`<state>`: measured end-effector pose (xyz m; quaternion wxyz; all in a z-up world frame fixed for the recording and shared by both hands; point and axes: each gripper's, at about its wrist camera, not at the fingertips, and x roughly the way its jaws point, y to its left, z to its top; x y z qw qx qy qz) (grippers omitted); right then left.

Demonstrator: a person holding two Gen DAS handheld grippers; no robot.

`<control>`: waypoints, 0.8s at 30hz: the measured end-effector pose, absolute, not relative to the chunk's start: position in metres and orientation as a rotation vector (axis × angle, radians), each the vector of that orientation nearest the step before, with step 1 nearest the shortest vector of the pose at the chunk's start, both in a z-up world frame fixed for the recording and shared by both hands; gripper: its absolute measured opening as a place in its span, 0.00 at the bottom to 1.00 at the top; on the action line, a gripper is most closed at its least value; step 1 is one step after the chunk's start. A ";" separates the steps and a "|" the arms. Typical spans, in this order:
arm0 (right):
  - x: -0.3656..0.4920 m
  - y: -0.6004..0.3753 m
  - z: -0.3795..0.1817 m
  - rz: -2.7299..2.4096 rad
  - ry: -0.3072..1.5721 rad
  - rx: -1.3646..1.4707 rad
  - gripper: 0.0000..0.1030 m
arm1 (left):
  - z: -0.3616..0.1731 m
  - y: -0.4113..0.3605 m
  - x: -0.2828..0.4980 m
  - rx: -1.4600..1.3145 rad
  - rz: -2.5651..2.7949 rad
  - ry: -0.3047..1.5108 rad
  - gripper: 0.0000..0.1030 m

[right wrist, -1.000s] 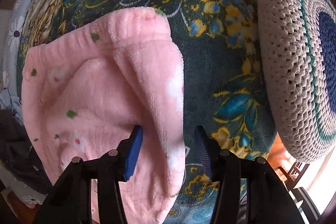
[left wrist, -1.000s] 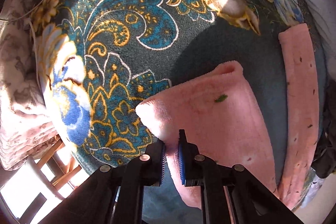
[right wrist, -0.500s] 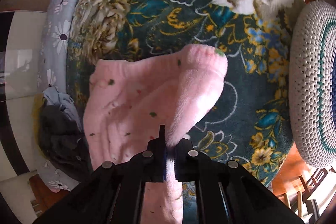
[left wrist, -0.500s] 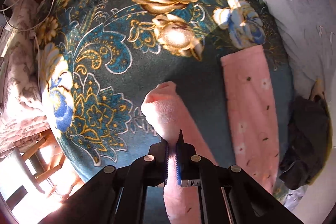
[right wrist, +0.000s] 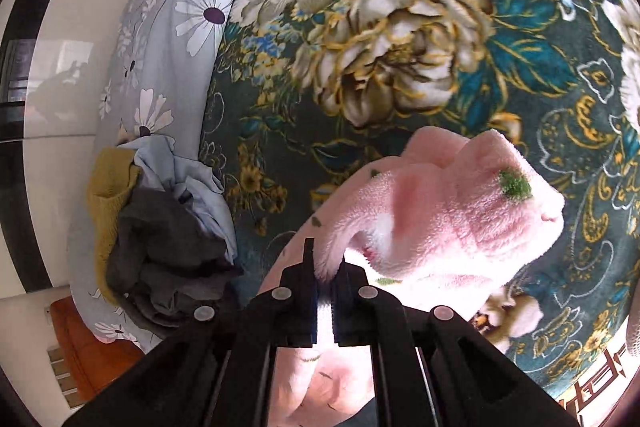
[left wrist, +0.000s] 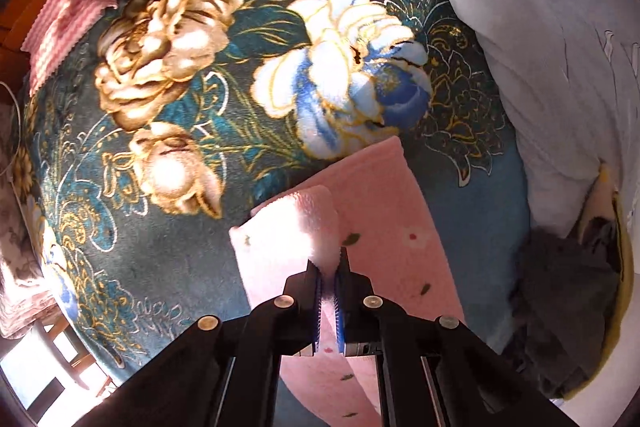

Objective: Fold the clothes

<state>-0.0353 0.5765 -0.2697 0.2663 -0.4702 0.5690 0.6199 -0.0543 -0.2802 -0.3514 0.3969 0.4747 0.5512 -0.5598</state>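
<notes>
Where the bed's wooden frame shows at the far left of the left wrist view, a pink zigzag cloth lies at the edge of the teal floral blanket. Further right, the left gripper has its fingers pressed nearly together on a raised fold of the pink fleece garment, whose long flat part runs along the blanket beneath it. Beyond that sits a pale blue daisy quilt, and below it a dark grey heap of clothing.

Only the right wrist view shows white wall panels at its left edge, then the quilt, with the grey heap and a mustard piece bunched against it. To the right, the right gripper has its fingers closed tight on the garment's thick edge, so the fleece bulges up and hides the blanket behind it. This view alone shows a green spot on that bulge.
</notes>
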 end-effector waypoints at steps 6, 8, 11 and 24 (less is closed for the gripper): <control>-0.082 0.582 -0.284 1.661 1.441 -1.305 0.04 | -0.383 -0.304 -0.103 1.255 -1.447 1.370 0.06; -0.092 0.584 -0.288 1.657 1.405 -1.319 0.04 | -0.389 -0.310 -0.114 1.265 -1.468 1.365 0.06; -0.100 0.586 -0.296 1.647 1.379 -1.317 0.04 | -0.400 -0.318 -0.128 1.287 -1.490 1.357 0.06; -0.125 0.576 -0.318 1.671 1.284 -1.377 0.07 | -0.410 -0.324 -0.121 1.193 -1.702 1.508 0.55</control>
